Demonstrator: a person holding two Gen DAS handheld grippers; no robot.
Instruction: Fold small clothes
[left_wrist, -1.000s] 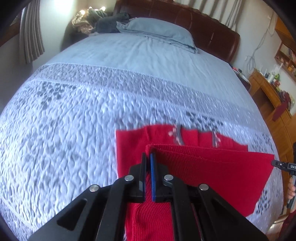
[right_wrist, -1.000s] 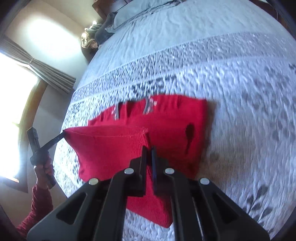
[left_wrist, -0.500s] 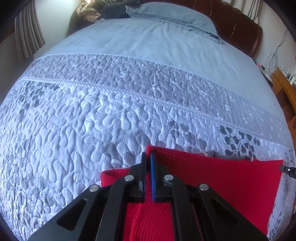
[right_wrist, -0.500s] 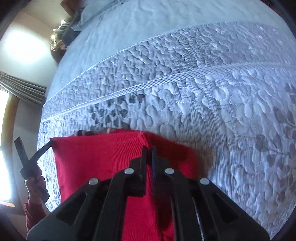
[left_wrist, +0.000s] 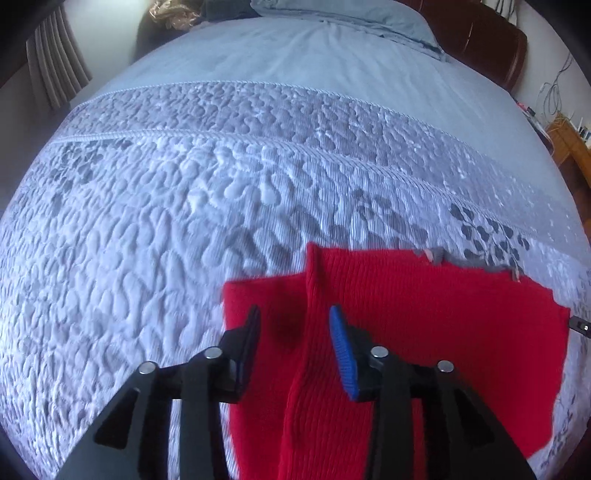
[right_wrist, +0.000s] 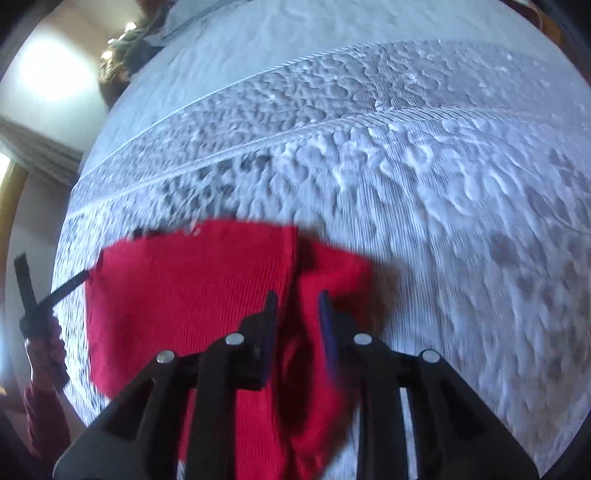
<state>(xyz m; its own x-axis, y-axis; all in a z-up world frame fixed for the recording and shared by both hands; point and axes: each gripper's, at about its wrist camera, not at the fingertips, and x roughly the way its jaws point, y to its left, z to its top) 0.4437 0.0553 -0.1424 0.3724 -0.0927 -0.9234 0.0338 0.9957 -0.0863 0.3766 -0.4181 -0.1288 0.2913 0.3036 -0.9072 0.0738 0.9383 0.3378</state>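
A small red knit garment lies folded over on the quilted bedspread, with a grey trim edge peeking out at its far side. It also shows in the right wrist view. My left gripper is open, its jaws spread to either side of a raised ridge of red cloth at the garment's left corner. My right gripper is open too, jaws spread over the fold edge at the garment's right corner. The left gripper also shows from the right wrist view, held in a hand.
The pale blue quilted bedspread stretches away on all sides of the garment. A blue pillow and a dark wooden headboard are at the far end. A wooden cabinet stands beyond the right bed edge.
Both grippers carried the garment's near edge forward over itself, lowered it onto the bed, then opened and let go of the cloth.
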